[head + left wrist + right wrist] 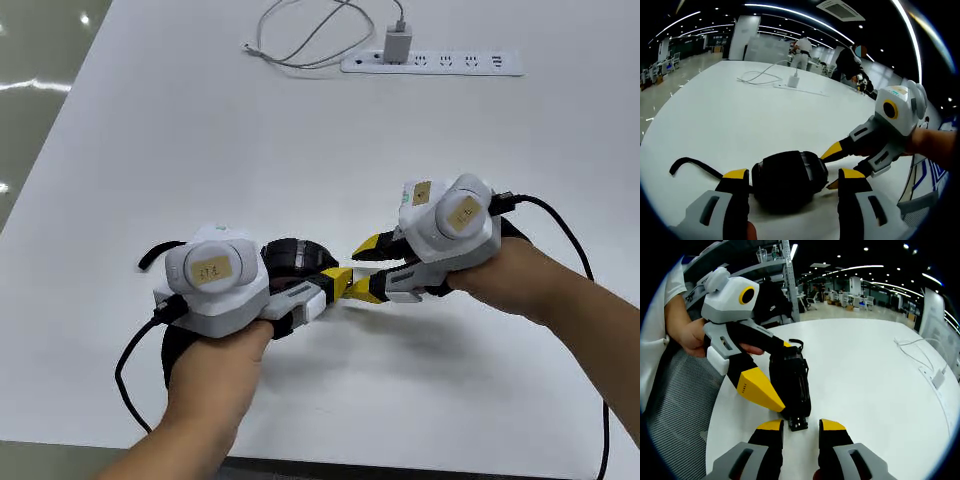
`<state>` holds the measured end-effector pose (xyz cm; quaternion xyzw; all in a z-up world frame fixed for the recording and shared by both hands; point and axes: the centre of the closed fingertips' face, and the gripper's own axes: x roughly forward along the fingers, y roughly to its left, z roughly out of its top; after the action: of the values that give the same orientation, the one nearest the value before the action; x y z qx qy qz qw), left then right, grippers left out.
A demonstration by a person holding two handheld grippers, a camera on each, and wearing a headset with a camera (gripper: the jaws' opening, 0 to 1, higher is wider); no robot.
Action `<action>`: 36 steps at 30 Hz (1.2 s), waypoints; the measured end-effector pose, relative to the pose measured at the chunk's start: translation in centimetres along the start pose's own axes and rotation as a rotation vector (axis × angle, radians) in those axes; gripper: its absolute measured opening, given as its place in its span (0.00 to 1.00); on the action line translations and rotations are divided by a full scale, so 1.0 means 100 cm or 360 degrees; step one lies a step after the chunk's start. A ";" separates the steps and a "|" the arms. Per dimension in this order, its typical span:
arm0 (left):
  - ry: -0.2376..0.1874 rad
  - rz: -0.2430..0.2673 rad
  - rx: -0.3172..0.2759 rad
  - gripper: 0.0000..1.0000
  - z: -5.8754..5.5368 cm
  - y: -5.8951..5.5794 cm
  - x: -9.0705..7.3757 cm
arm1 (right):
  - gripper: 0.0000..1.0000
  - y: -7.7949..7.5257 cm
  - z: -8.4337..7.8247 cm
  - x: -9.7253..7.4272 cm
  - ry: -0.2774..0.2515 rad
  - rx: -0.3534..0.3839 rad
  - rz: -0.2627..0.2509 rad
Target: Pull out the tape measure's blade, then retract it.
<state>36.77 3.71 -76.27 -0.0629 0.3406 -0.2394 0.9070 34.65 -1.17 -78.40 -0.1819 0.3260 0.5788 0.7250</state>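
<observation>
A black tape measure [290, 255] is held just above the white table [250, 140] with my left gripper [305, 270] shut on its case. In the left gripper view the case [789, 181] sits between my two yellow-tipped jaws, and its black wrist strap [690, 166] trails off to the left. My right gripper [366, 268] faces it from the right, open. The small blade end [799, 424] of the tape measure [790, 377] lies between the right gripper's [801, 426] yellow tips, with a gap on each side. No blade is drawn out.
A white power strip [432, 62] with a plugged-in charger [396, 45] and a looped cable [300, 35] lies at the table's far edge. The table's left edge [55, 130] borders a shiny floor. People stand in the background [801, 50].
</observation>
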 end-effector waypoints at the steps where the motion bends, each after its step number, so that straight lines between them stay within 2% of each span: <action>1: -0.0001 -0.0001 0.0000 0.70 0.000 0.000 0.000 | 0.25 0.000 0.000 0.000 -0.0001 0.0001 -0.0001; 22: -0.0017 -0.0036 0.0062 0.73 0.002 -0.005 -0.004 | 0.27 0.002 0.003 -0.010 -0.0017 0.0027 -0.0030; 27: -0.0038 -0.0075 0.0071 0.77 0.005 -0.006 -0.010 | 0.29 0.003 0.003 -0.021 -0.0030 0.0027 -0.0059; 30: -0.0033 -0.0087 0.0133 0.78 0.004 -0.005 -0.015 | 0.31 0.002 0.003 -0.027 -0.0050 0.0041 -0.0084; 36: -0.0030 -0.0151 0.0172 0.80 0.002 -0.003 -0.027 | 0.37 0.001 0.003 -0.039 -0.0097 0.0074 -0.0154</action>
<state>35.03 4.73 -74.48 -0.0322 0.3152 -0.2995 0.9000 34.19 -3.74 -75.51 -0.1628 0.3079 0.5405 0.7659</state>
